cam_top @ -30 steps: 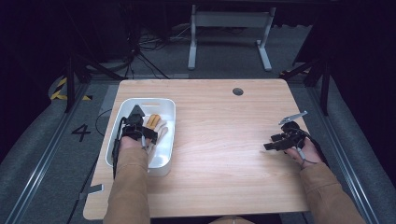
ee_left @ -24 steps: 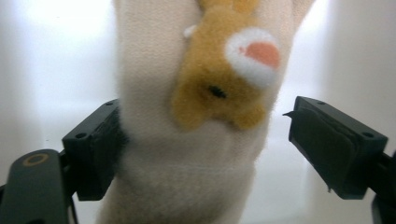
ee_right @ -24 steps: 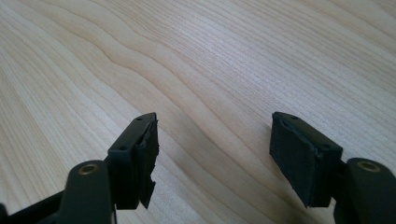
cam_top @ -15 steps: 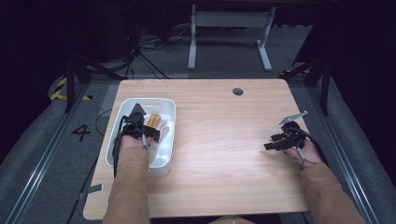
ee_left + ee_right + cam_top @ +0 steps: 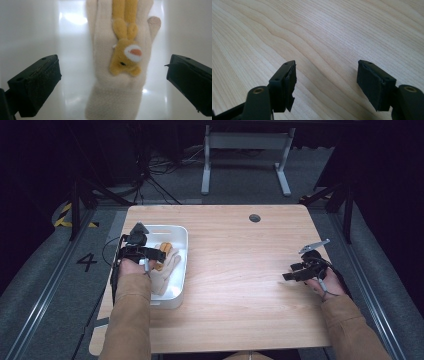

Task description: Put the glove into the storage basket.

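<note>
A cream knitted glove with a small yellow plush rabbit on its back lies flat in a white tray at the table's left. Above it hangs my left gripper, open, and its jaws have just been opening wider. The glove lies below the gap and neither pad touches it. At the table's right edge my right gripper is open just above the bare wood, nothing between its fingers.
The wooden table has a round cable hole near its far edge. A grey stand's legs and cables stand on the floor behind. A floor mark "4" lies left of the table.
My left gripper has risen a little above the tray, leaving more of the glove uncovered. The right hand has kept still.
</note>
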